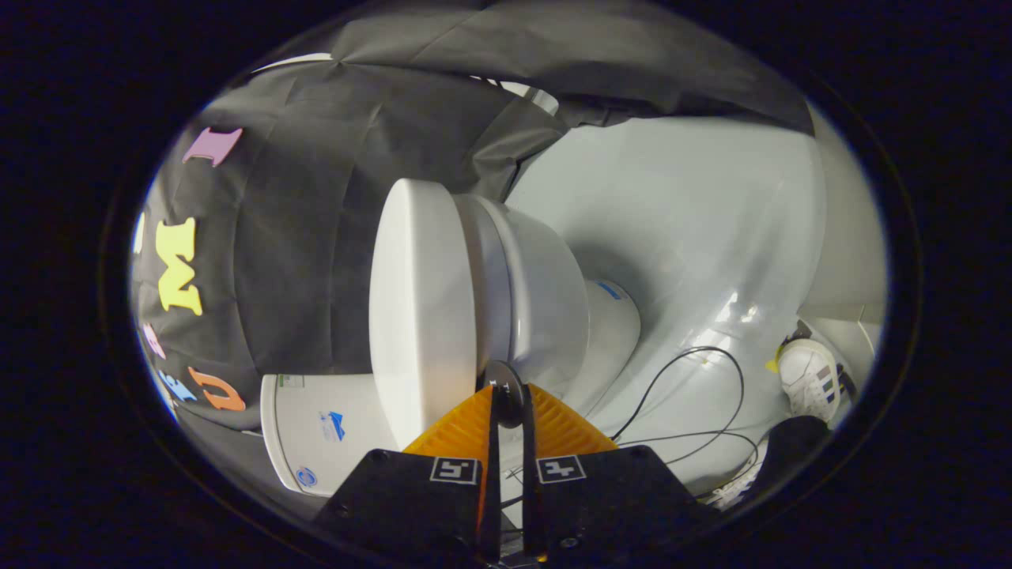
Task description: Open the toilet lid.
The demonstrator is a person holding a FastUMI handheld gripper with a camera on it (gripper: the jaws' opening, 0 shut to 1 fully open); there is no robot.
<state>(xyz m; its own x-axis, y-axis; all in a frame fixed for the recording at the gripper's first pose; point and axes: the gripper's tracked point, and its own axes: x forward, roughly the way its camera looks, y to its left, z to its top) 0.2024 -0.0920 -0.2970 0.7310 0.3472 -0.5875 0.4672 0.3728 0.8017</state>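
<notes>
Gripper view: jaws nearly together, tips touching closed toilet lid (419,308) rim ahead.

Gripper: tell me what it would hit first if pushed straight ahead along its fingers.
Most likely the front edge of the closed toilet lid, where it meets the bowl. The gripper has its fingers nearly together, tips right at that seam; whether they already touch is unclear.

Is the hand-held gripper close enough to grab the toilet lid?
Probably yes. The hand-held gripper is right at the edge of the toilet lid, fingers nearly closed there, with nothing in between. Whether both fingers actually press the lid is unclear.
</notes>
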